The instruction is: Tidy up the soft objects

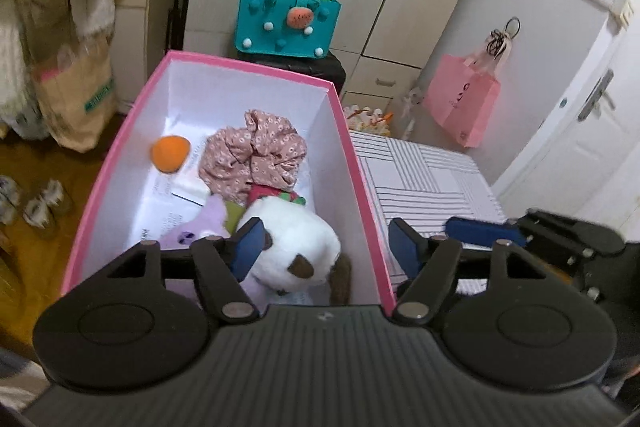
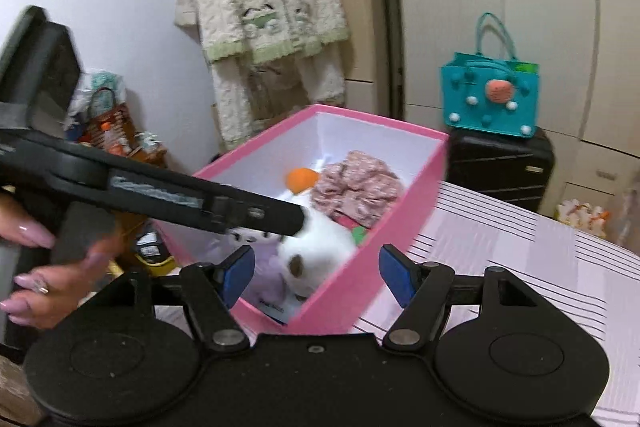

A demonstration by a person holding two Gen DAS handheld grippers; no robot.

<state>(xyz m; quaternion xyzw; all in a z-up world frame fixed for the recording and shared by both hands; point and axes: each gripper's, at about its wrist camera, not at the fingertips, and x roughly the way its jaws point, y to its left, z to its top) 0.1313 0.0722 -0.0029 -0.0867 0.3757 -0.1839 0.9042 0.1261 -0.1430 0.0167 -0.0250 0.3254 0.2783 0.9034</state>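
Striped bedcover (image 2: pixel 520 259) under pink box (image 1: pixel 352 163) of plush toys (image 1: pixel 296 247), perhaps four; both grippers (image 1: pixel 326 247) (image 2: pixel 316 273) agape, empty.

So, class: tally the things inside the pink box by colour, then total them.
Orange: 1, ball
Pink floral: 1, cloth
White: 1, plush
Lilac: 1, plush
Total: 4
Papers and part-hidden red and green bits left out.

Pink box (image 1: pixel 352 163) open-topped; striped surface (image 1: pixel 432 179) beside it lies bare.
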